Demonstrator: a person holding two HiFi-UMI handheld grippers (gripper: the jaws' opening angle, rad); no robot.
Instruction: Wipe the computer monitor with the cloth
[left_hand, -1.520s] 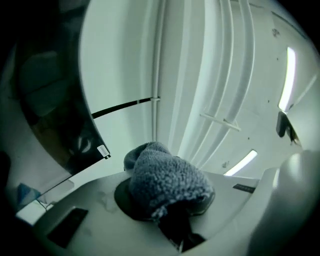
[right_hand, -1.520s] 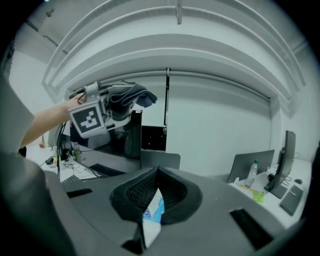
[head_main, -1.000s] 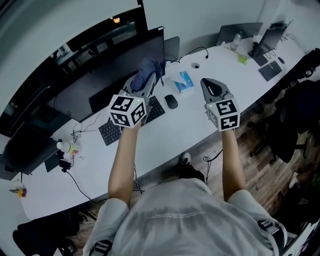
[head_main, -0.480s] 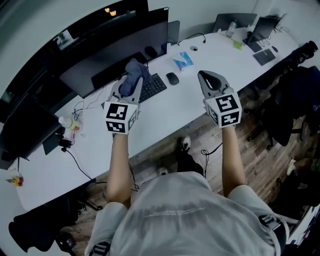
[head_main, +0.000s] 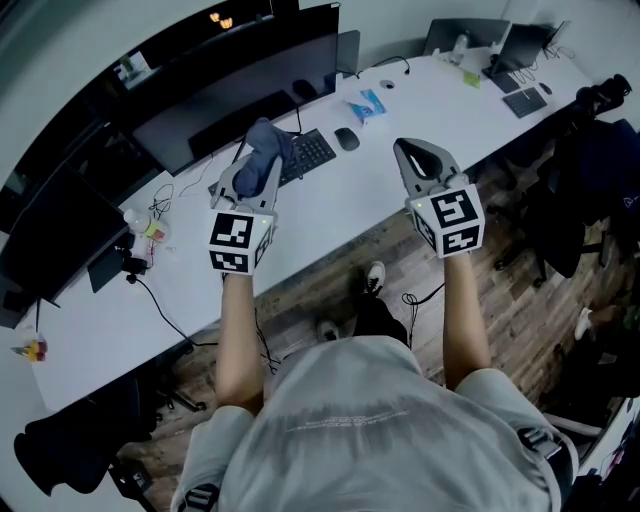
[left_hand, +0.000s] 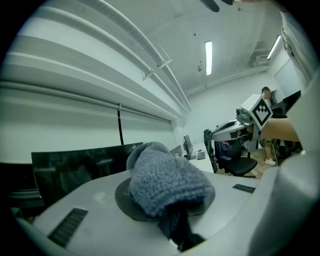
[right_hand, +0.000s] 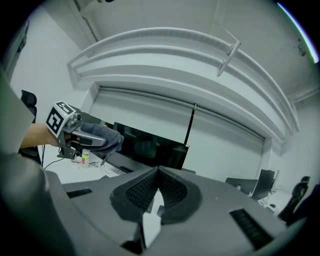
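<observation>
A wide dark monitor (head_main: 235, 92) stands at the back of the white desk (head_main: 330, 215); it also shows in the left gripper view as the monitor (left_hand: 75, 170) and in the right gripper view as the monitor (right_hand: 145, 147). My left gripper (head_main: 258, 168) is shut on a blue-grey fleecy cloth (head_main: 266, 148), bunched over its jaws as the cloth (left_hand: 167, 185). It hovers above the keyboard (head_main: 305, 155), short of the screen. My right gripper (head_main: 420, 160) is shut with nothing in it, raised over the desk's front edge.
A mouse (head_main: 347, 139) and a blue tissue pack (head_main: 366, 104) lie right of the keyboard. A second dark monitor (head_main: 50, 235) stands at the left, with a small bottle (head_main: 140, 222) and cables beside it. Laptops (head_main: 470, 36) sit far right; office chairs (head_main: 590, 170) stand behind.
Both grippers have drawn back from the monitor toward the desk's front edge. The left one still holds the cloth. The head view has shifted back.
</observation>
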